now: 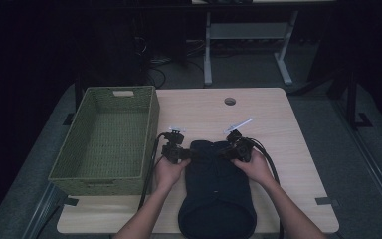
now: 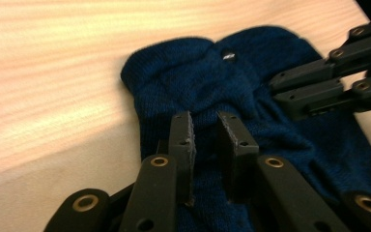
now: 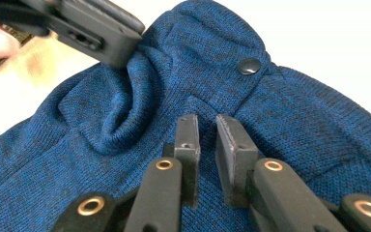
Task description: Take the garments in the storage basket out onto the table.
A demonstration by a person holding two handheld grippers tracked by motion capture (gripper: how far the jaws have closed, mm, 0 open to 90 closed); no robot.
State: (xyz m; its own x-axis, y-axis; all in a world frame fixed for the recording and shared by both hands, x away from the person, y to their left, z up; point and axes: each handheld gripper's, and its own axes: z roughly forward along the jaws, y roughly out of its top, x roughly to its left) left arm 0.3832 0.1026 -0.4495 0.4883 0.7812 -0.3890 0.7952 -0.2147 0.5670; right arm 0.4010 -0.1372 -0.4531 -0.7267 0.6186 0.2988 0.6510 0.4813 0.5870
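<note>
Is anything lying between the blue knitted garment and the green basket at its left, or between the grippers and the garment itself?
Nothing visible does. The left gripper and right gripper are already at the top corners of the blue knitted garment, and only bare table separates it from the green basket.

— From where do we look down? 
— From above the near edge, facing twelve o'clock over the table [image 1: 278,124]. 
— And our two gripper views? 
— Very close, low along the jaws, facing each other across the blue knit garment [image 2: 270,140], which all views share.
</note>
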